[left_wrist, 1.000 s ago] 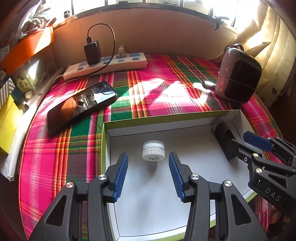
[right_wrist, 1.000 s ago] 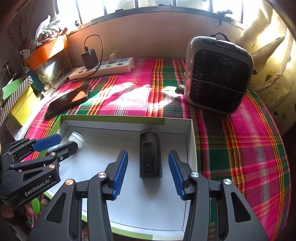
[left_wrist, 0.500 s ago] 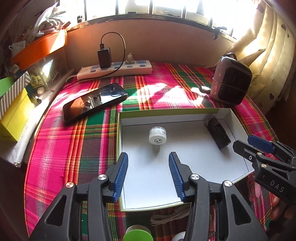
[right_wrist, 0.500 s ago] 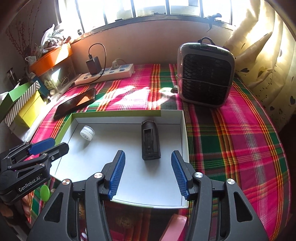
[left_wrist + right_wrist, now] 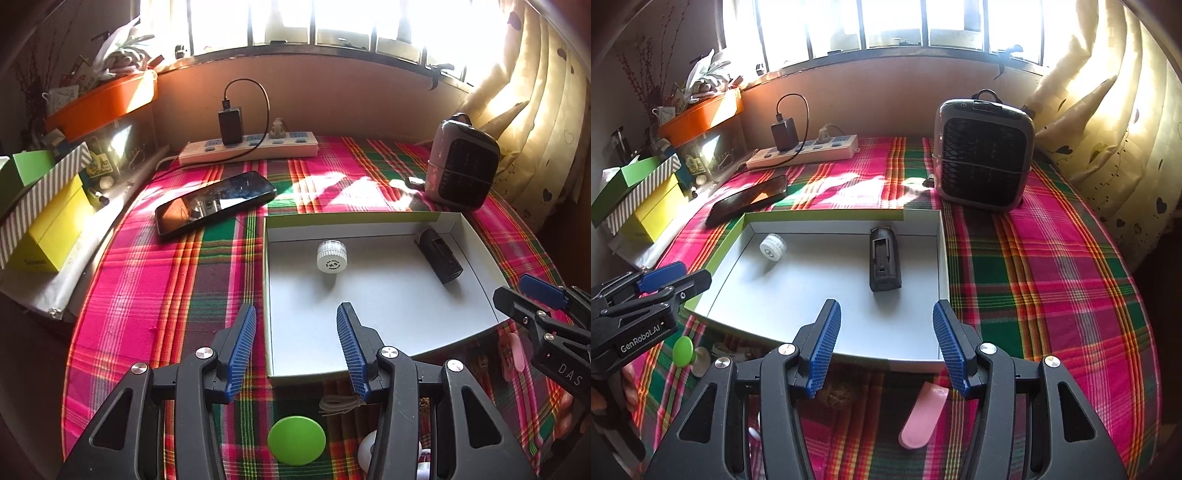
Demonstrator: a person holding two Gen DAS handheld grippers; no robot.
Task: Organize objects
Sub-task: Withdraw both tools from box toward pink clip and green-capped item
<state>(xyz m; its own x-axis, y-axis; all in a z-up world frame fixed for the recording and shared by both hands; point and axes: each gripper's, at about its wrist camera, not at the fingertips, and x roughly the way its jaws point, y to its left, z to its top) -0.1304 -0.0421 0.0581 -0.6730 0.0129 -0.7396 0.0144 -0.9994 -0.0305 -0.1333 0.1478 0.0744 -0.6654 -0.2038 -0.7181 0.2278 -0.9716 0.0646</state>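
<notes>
A shallow white cardboard tray [image 5: 476,254] with a lime-green outer rim sits mid-frame on a table covered by a woven pink, green and red plaid cloth [image 5: 155,280]. Inside it, near the far wall, stands a small round white jar [image 5: 331,256] with a ribbed lid; toward the tray's right side lies a matte black, boxy oblong device [image 5: 439,255], well apart from the jar.

At the bottom of the left wrist view, the left hand-held gripper [image 5: 293,345] has its ribbed blue pads spread wide, holding nothing, straddling the tray's near-left corner. The right hand-held gripper [image 5: 886,347] is likewise wide and empty above the tray's near edge.

Below the tray lie a glossy lime-green disc [image 5: 296,439] and a smooth pink oblong piece [image 5: 923,415]. A glossy black smartphone [image 5: 216,201] lies upper left of the tray.
</notes>
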